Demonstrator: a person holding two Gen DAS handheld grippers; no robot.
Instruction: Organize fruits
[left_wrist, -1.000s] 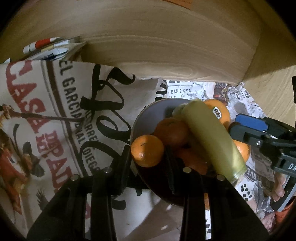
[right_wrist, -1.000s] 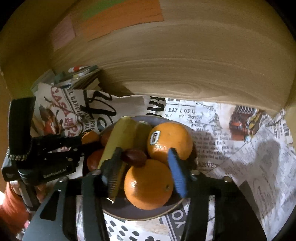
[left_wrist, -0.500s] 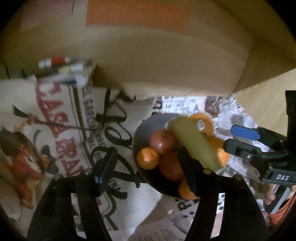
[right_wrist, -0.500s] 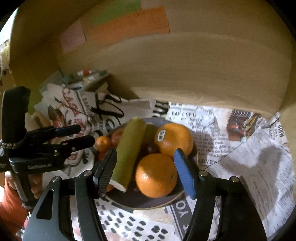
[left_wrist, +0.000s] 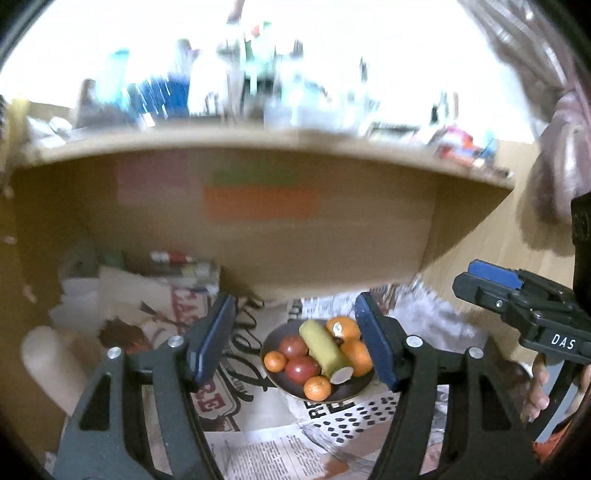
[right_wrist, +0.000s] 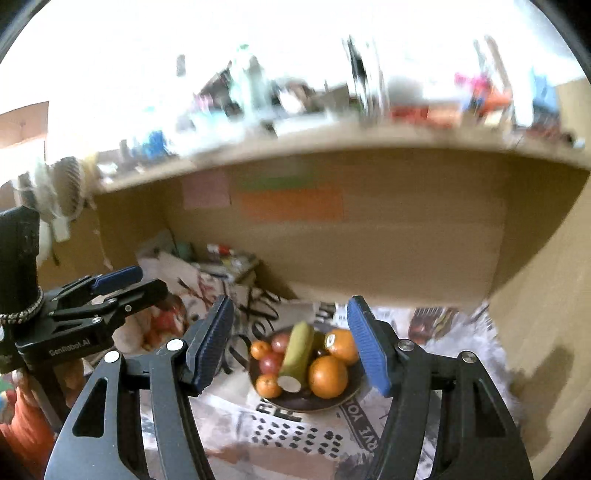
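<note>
A dark bowl (left_wrist: 354, 391) sits on newspaper under a wooden shelf. It holds a yellow-green cut banana (left_wrist: 325, 350), two red fruits (left_wrist: 293, 345), small tangerines (left_wrist: 317, 387) and larger oranges (left_wrist: 356, 356). The bowl also shows in the right wrist view (right_wrist: 332, 402) with the banana (right_wrist: 297, 354) and a big orange (right_wrist: 328, 376). My left gripper (left_wrist: 295, 339) is open and empty, well back from the bowl. My right gripper (right_wrist: 291, 343) is open and empty, also held back. The right gripper shows at the right of the left wrist view (left_wrist: 517, 295).
A wooden shelf board (left_wrist: 258, 151) overhangs the bowl, with coloured sticky notes (left_wrist: 258, 199) on the back panel. Printed newspapers (left_wrist: 258, 454) cover the surface. Pens and papers (left_wrist: 181, 262) lie at the back left. Cluttered items stand on top of the shelf.
Both grippers have pulled back and up from the bowl, which now looks small and far. The left gripper let go of the small tangerine it framed earlier. The shelf top has come into view.
</note>
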